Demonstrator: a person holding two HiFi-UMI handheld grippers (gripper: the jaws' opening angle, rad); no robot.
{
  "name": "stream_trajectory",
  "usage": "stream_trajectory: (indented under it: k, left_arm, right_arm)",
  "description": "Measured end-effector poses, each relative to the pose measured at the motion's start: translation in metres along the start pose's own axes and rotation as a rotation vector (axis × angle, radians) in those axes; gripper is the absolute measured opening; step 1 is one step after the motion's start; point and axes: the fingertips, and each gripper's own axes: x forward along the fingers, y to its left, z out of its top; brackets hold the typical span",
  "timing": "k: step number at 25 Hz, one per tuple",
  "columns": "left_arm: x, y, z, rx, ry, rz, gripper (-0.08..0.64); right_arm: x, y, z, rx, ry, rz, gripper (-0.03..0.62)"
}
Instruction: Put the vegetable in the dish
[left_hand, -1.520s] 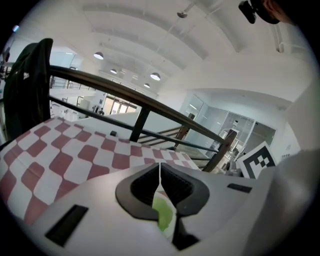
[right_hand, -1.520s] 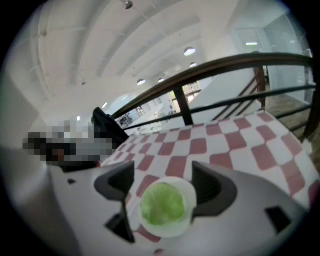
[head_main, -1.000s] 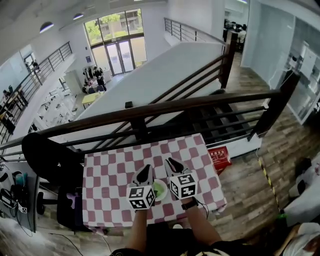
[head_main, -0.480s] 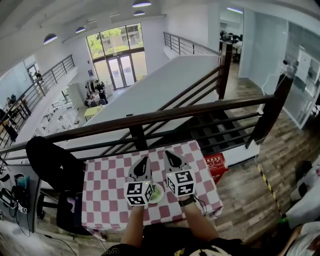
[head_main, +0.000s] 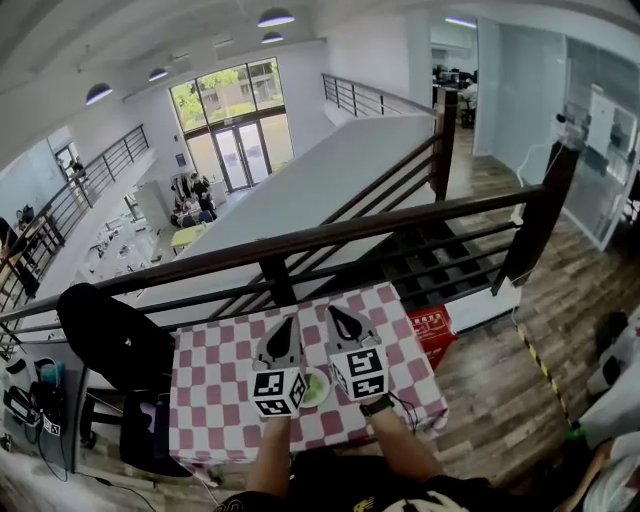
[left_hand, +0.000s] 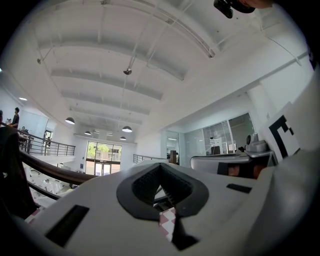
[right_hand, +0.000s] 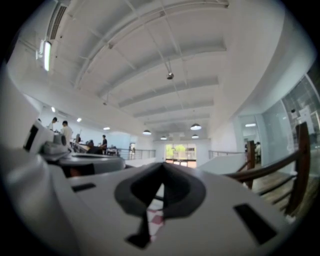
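Note:
A small pale dish (head_main: 322, 393) with a green vegetable (head_main: 314, 383) in it sits on the red-and-white checked table (head_main: 220, 380) near its front edge. My left gripper (head_main: 286, 322) is just left of the dish and my right gripper (head_main: 334, 313) just right of it. Both are lifted off the cloth and point away from me. In the left gripper view the left gripper (left_hand: 160, 166) has its jaws closed together with nothing in them. The right gripper (right_hand: 162, 165) looks the same in its own view, shut and empty. The dish is not in either gripper view.
A dark railing (head_main: 300, 243) runs just beyond the table's far edge, with stairs behind it. A black chair (head_main: 110, 335) stands at the table's left. A red crate (head_main: 432, 325) lies on the wooden floor at the right.
The head view has shifted a little. Both grippers stay on either side of the dish, with the vegetable still lying in it.

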Motion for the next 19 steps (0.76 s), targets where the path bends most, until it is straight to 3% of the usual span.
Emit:
stream_trajectory:
  k: [11, 19]
  left_arm:
    - [-0.01, -0.005, -0.005, 0.024, 0.007, 0.028, 0.018]
    - [-0.018, 0.004, -0.016, 0.018, 0.026, 0.065, 0.018]
  right_arm:
    - [-0.01, -0.018, -0.006, 0.047, 0.004, -0.039, 0.015]
    - [-0.008, -0.013, -0.015, 0.032, 0.02, -0.021, 0.015]
